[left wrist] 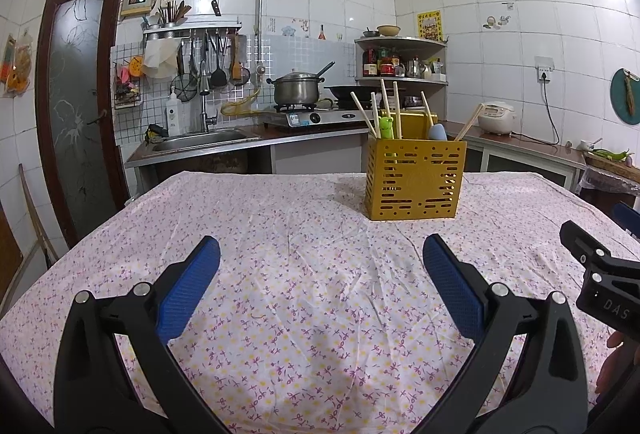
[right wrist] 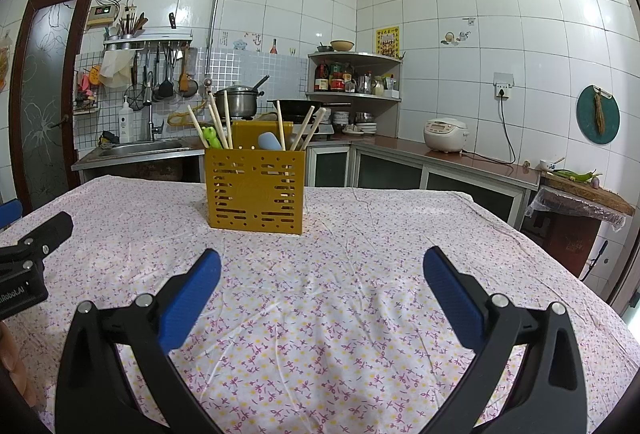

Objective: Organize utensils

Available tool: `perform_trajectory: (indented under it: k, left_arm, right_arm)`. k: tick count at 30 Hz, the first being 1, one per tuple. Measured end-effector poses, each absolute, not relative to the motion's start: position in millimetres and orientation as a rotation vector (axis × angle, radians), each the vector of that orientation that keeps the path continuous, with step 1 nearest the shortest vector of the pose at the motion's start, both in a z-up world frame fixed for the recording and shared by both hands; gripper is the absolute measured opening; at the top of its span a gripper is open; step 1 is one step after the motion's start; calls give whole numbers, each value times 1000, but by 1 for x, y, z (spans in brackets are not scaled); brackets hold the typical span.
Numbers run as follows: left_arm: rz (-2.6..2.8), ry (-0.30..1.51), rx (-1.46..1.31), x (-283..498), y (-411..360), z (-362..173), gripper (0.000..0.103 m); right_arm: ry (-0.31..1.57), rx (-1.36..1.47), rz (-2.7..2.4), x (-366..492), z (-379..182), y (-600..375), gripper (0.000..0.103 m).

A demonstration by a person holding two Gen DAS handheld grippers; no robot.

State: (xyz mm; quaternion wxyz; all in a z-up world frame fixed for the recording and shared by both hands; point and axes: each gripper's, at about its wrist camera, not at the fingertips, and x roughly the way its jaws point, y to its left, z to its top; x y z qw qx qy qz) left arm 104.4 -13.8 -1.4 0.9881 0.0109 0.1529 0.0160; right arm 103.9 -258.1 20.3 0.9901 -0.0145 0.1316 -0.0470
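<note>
A yellow slotted utensil holder (left wrist: 415,179) stands upright on the floral tablecloth (left wrist: 304,274) toward the far side; it also shows in the right wrist view (right wrist: 254,189). Several wooden chopsticks (left wrist: 384,103), a green frog-topped utensil (left wrist: 386,126) and a pale blue spoon (left wrist: 437,131) stand inside it. My left gripper (left wrist: 320,254) is open and empty, hovering over the cloth well short of the holder. My right gripper (right wrist: 322,262) is open and empty too, beside the left one, and its body shows at the right edge of the left wrist view (left wrist: 600,274).
Behind the table are a sink (left wrist: 200,139), a gas stove with a steel pot (left wrist: 296,89) and a wok, a corner shelf of jars (left wrist: 400,61) and a rice cooker (right wrist: 445,134). A door (left wrist: 76,105) stands at the left.
</note>
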Motion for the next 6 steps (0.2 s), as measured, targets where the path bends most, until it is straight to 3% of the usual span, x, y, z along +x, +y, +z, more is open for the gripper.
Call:
perform_trajectory:
  k: [6]
  left_arm:
    - [29,316,26,105,-15,-2,98]
  right_arm:
    - [274,-26,-96,106,17,-261,99]
